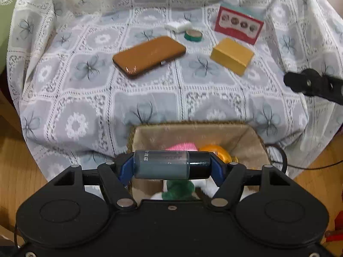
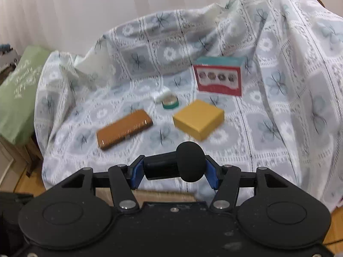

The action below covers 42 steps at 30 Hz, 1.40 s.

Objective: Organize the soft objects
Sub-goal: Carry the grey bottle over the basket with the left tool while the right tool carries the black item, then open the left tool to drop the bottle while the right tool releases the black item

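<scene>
My left gripper (image 1: pixel 171 164) clamps a bottle (image 1: pixel 171 164) endwise over the basket (image 1: pixel 253 137) at the cloth's (image 1: pixel 150 90) near edge: rigid, slick; my right gripper (image 2: pixel 174 166) clenches a foam-tipped mic (image 2: pixel 189 160), light, squashy

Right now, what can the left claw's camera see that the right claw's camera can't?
Only the left wrist view shows the basket with soft toys inside, and the left claw gripping a gray bottle above it. Only the right wrist view shows the right claw close up, gripping a black microphone, plus the green cushion. Both show the brown case, the yellow box, the red box, the green tape roll and the flowery cloth.
</scene>
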Available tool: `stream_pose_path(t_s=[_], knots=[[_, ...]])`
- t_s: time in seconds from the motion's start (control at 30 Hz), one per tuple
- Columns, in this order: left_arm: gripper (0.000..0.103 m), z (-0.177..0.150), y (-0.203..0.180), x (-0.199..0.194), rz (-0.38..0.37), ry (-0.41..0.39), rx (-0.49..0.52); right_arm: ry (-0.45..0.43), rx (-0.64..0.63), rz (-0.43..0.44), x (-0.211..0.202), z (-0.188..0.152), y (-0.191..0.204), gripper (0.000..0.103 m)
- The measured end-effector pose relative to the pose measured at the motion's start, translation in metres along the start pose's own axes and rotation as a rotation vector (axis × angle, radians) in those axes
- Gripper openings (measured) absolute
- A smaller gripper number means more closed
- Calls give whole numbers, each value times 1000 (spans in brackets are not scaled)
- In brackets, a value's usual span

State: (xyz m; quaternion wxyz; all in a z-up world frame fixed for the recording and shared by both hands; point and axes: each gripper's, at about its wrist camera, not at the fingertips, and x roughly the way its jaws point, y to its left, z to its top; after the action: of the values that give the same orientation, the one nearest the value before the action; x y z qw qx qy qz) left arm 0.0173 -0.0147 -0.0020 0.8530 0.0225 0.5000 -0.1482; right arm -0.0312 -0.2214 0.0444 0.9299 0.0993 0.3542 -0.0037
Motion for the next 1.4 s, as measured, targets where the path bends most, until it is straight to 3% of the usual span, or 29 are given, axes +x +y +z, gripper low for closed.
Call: stream_pose_path(t_s=[0.33,0.8,0.97,1.4], knots=[[65,-14,-3,9,27,51,-1,105,-64,16,-2,-47,11,57],[65,4,3,18,48,28,-46,136,-72,41,6,-47,19,58],[72,2,5,20,42,35,-57,141,-81,41,7,-47,20,58],[72,-2,13,20,42,42,-85,151,-103,47,7,-48,24,60]])
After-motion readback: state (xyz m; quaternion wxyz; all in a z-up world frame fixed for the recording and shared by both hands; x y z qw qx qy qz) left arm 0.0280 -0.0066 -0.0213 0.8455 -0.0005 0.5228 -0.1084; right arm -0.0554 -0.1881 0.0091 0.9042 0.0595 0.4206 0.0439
